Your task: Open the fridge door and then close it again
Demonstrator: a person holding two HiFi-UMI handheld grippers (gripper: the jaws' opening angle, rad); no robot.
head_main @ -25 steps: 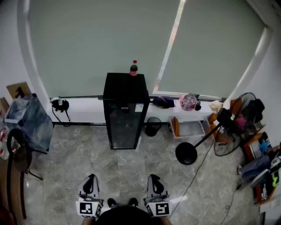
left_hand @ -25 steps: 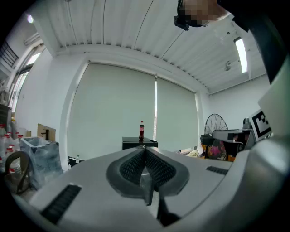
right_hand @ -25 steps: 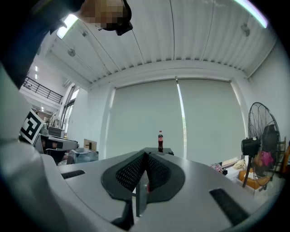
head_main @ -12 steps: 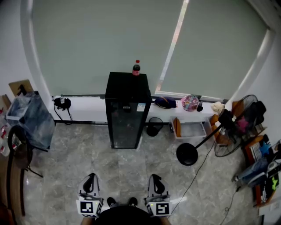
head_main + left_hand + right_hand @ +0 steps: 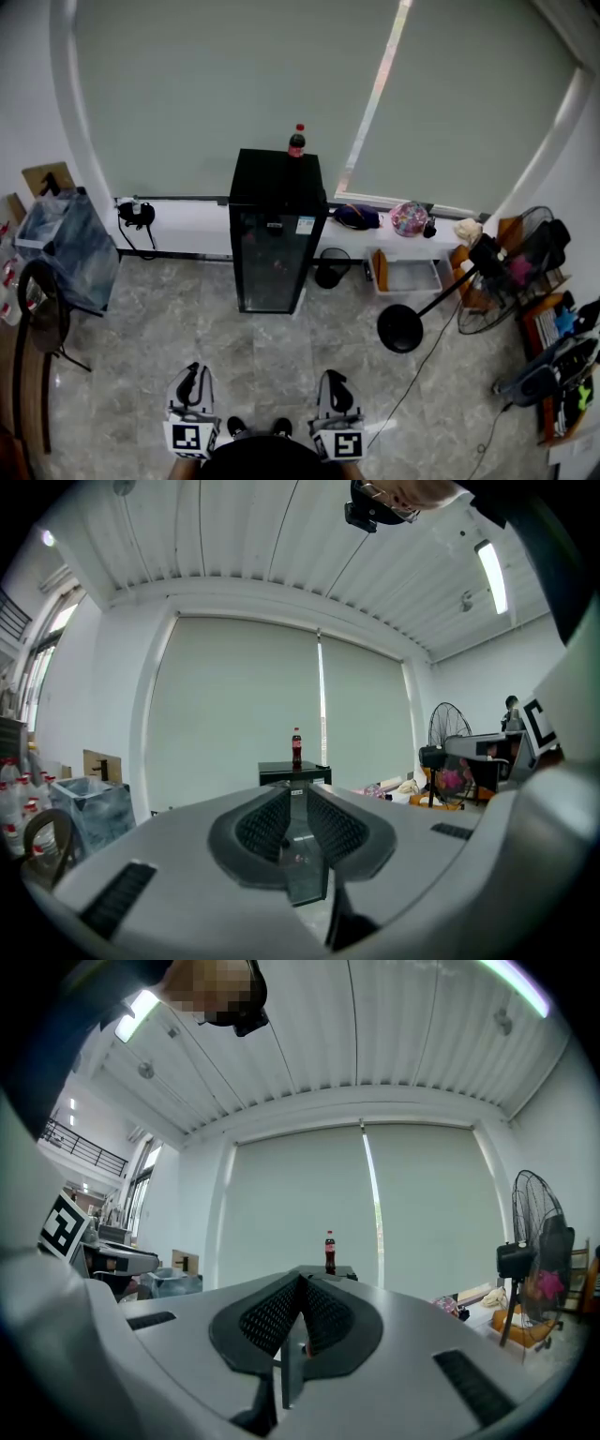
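Fridge (image 5: 273, 246) interior too dark

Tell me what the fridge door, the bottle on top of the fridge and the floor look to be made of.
Fridge door: likely glass in a black frame; the dim interior shows through.
Bottle: probably clear plastic, holding a dark drink, with red cap and label.
Floor: polished grey stone or stone-look tile; veined pattern, seams, faint reflections.
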